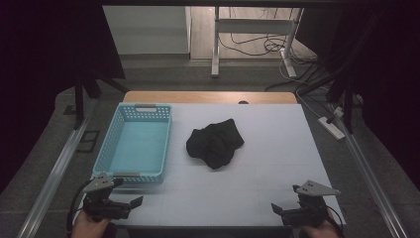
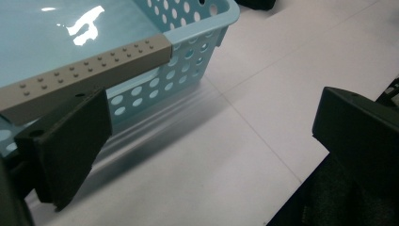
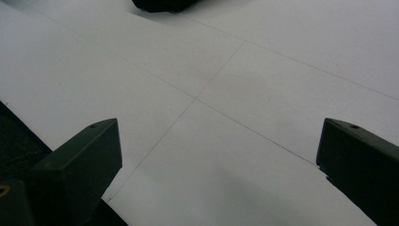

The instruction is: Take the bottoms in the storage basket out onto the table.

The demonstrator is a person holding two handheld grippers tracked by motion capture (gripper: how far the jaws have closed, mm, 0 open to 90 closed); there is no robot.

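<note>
A crumpled black cloth (image 1: 215, 143) lies in the middle of the white table (image 1: 257, 183). To its left stands a light blue perforated basket (image 1: 133, 144), which is empty. My left gripper (image 1: 130, 204) is held at the table's near left edge, just in front of the basket's near corner. In the left gripper view its jaws stand wide open around nothing (image 2: 211, 141), with the basket's taupe handle (image 2: 94, 70) close ahead. My right gripper (image 1: 280, 210) sits at the near right edge, open and empty (image 3: 219, 160). The cloth's edge (image 3: 162, 4) lies far ahead of it.
The table's far side shows a wooden strip (image 1: 213, 97). A white power strip (image 1: 333, 127) and cables lie on the floor to the right. White desk legs (image 1: 215, 49) stand beyond the table. Metal rails run along both sides.
</note>
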